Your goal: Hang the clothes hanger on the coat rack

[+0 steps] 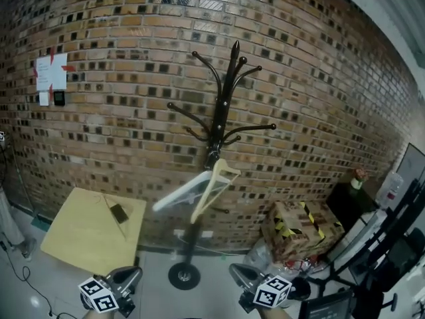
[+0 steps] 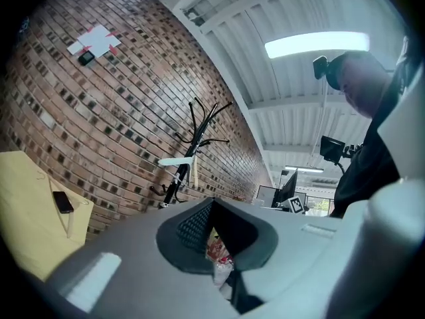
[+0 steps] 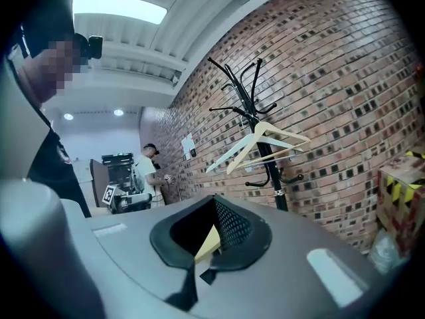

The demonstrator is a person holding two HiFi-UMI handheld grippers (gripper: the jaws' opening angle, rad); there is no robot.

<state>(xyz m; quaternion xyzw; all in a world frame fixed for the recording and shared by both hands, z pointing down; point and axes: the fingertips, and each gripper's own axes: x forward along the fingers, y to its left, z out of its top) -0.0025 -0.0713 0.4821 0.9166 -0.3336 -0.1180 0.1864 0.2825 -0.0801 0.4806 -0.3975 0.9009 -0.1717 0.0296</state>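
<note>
The coat rack (image 1: 222, 105) is set at the centre of the head view, in front of the brick wall (image 1: 319, 78), with its base (image 1: 184, 276) on the floor at lower centre. The clothes hanger (image 1: 206, 191) is hung on the rack below its lowest arms, tilted, one end reaching to the lower left. A table (image 1: 80, 238) is placed at the lower left, against the wall, and a phone (image 1: 119, 212) is laid on it near its right edge. A sheet of paper (image 1: 51, 72) is fixed to the wall at the upper left. A taped box (image 1: 299, 228) is placed at the lower right, right of the rack.
</note>
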